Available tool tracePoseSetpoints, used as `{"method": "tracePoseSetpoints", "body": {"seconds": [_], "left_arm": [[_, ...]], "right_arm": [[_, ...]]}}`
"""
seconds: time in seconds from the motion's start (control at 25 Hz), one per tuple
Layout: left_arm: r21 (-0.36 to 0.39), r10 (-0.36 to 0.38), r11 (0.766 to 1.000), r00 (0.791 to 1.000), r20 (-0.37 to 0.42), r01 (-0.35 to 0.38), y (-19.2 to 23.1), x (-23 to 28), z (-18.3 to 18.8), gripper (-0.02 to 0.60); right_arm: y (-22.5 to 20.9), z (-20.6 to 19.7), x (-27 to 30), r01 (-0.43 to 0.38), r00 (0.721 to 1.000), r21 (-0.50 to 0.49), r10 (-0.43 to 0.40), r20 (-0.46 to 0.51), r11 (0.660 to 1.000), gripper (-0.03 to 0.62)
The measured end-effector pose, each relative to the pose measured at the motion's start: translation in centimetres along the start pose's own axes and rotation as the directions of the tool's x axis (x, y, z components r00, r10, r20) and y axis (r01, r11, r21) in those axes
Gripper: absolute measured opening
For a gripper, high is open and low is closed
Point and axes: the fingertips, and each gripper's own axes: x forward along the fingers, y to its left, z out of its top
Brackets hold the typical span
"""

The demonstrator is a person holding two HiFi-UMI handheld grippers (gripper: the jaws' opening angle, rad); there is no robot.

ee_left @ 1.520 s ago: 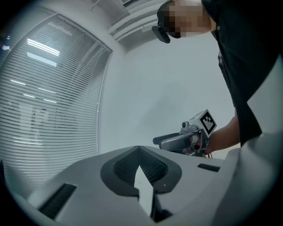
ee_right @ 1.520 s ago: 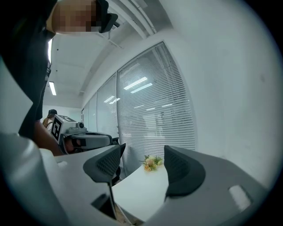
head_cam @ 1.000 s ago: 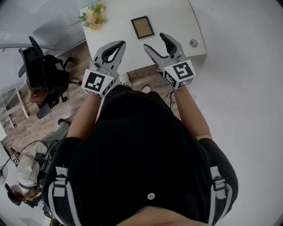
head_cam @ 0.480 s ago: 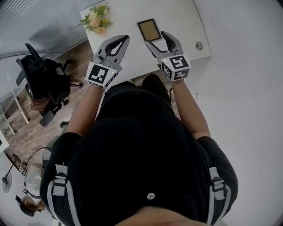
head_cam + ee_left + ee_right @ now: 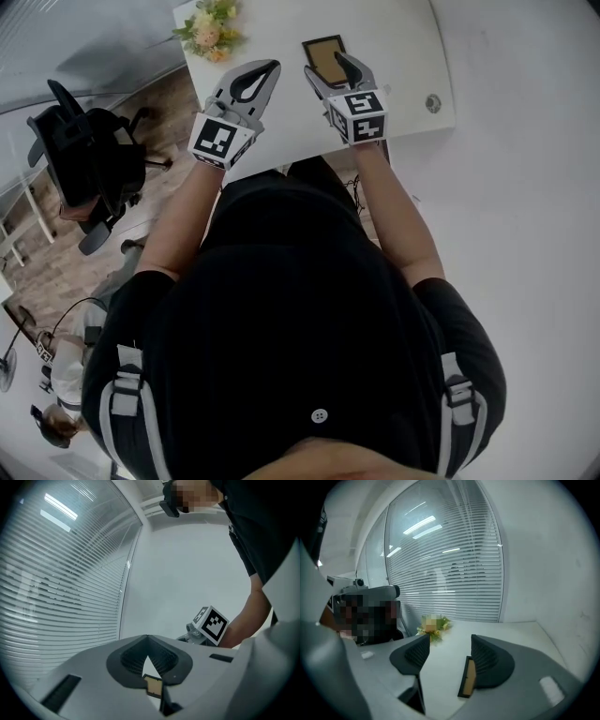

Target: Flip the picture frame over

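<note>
A dark-rimmed picture frame (image 5: 322,50) with a tan panel lies flat on the white table (image 5: 394,56). My right gripper (image 5: 325,67) hovers over the frame's near edge, its jaws wide apart and closing. In the right gripper view the frame (image 5: 468,677) sits in the gap of the right gripper (image 5: 450,641), close to the right-hand jaw, and no pad presses on it. My left gripper (image 5: 271,67) is over the table just left of the frame, tips together, holding nothing. The left gripper (image 5: 147,637) shows a bit of the frame (image 5: 152,685) through its loop.
A small bunch of flowers (image 5: 211,26) stands at the table's far left corner, also in the right gripper view as flowers (image 5: 433,623). A round grommet (image 5: 432,103) sits in the table's near right corner. A black office chair (image 5: 84,159) stands left of the table.
Both grippers have moved forward and down over the table. The right one has come from short of the frame to over its near edge; the left has drawn level beside it.
</note>
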Motion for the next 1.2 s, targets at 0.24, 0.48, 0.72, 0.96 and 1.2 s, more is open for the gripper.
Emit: {"method": "tracePoseSetpoints", "body": {"seconds": [0.24,0.48,0.72,0.96,1.2], "left_arm": [[-0.035,0.06,0.998,0.998,-0.025,-0.061,2.6,1.3,-2.5,0.003],[-0.076,0.094,0.992,0.994,-0.054,-0.098,4.0,2.8,-5.4,0.003],[-0.076,0.1,0.991,0.992,-0.08,-0.106,4.9,4.1,-7.9,0.003],[-0.065,0.097,0.992,0.99,-0.1,-0.104,5.6,5.3,-10.2,0.003],[-0.066,0.094,0.992,0.987,-0.132,-0.103,6.0,6.4,-12.4,0.003]], "right_arm": [[-2.3,-3.1,4.2,0.041,0.994,0.034,-0.037,-0.1,0.999,0.253],[-3.5,-6.9,7.5,0.08,0.978,0.039,-0.071,-0.195,0.996,0.236],[-4.1,-10.0,9.8,0.108,0.96,0.048,-0.091,-0.264,0.993,0.209],[-4.6,-12.0,11.6,0.126,0.946,0.051,-0.104,-0.308,0.991,0.179],[-5.2,-14.0,12.8,0.142,0.932,0.051,-0.116,-0.343,0.989,0.167]]}}
